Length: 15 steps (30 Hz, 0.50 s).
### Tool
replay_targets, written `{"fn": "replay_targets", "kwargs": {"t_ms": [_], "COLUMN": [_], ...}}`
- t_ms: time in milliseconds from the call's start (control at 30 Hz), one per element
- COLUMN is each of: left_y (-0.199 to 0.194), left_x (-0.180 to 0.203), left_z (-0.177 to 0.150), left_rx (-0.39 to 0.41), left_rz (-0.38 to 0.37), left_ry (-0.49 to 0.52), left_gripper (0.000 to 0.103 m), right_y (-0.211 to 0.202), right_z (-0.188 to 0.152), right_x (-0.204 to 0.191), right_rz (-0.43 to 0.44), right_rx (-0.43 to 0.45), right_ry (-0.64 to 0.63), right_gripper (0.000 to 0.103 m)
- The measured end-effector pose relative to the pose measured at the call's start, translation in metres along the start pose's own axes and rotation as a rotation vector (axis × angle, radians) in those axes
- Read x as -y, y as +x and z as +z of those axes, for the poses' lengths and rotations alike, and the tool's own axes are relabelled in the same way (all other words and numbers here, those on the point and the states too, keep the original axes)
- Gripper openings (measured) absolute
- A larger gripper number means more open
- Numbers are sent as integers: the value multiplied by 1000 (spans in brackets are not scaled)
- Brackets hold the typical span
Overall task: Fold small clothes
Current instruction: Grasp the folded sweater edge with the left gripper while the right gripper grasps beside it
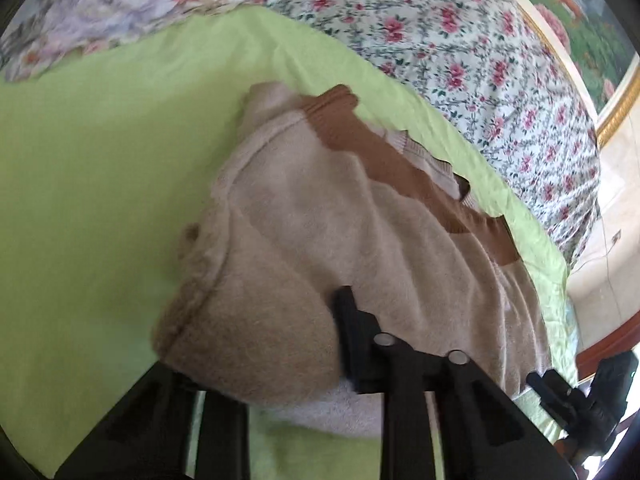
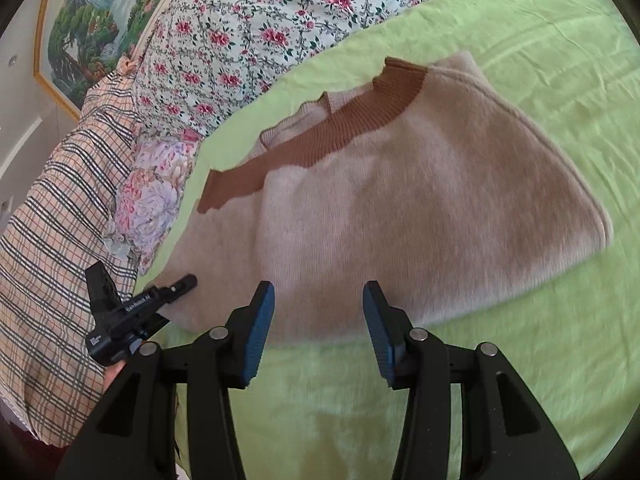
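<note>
A small beige fuzzy sweater (image 2: 420, 208) with a brown ribbed collar (image 2: 360, 120) lies partly folded on a green sheet (image 2: 540, 60). It fills the left wrist view (image 1: 320, 220), brown collar (image 1: 360, 136) at its far edge. My right gripper (image 2: 319, 328) is open and empty, blue pads (image 2: 260, 332) just short of the sweater's near edge. My left gripper (image 1: 280, 344) sits at the sweater's near fold; the fabric covers its left finger and one black finger (image 1: 352, 328) shows. The left gripper's tip shows in the right view (image 2: 176, 284) at the sweater's left corner.
A floral quilt (image 2: 260, 20) lies behind the green sheet. A plaid cloth (image 2: 52, 240) and a flowered pillow (image 2: 152, 200) lie at the left. A framed landscape picture (image 2: 92, 20) hangs on the wall. The right gripper shows at the bed's edge (image 1: 580, 396).
</note>
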<state>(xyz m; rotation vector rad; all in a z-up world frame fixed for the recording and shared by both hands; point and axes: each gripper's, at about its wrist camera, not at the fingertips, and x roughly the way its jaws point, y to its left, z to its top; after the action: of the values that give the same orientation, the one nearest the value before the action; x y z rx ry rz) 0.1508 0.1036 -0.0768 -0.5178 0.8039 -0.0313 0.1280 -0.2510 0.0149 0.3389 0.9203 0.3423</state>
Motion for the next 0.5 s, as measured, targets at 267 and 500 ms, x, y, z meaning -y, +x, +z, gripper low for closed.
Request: {"fn": "replay_targets", "kwargs": {"t_ms": [267, 500], "left_y": [-29, 6], "left_x": [102, 183], "left_z": [7, -31], "left_rx": [93, 12], "left_rz": [-51, -142], "left_ry": [261, 486], "left_gripper": [10, 9], "right_y": [-6, 32], "right_z": [54, 97], "right_x": [14, 17], "right_rz": [32, 261], "right_rx": [-8, -143], "right_ry": [-2, 75], "right_gripper": [47, 80]}}
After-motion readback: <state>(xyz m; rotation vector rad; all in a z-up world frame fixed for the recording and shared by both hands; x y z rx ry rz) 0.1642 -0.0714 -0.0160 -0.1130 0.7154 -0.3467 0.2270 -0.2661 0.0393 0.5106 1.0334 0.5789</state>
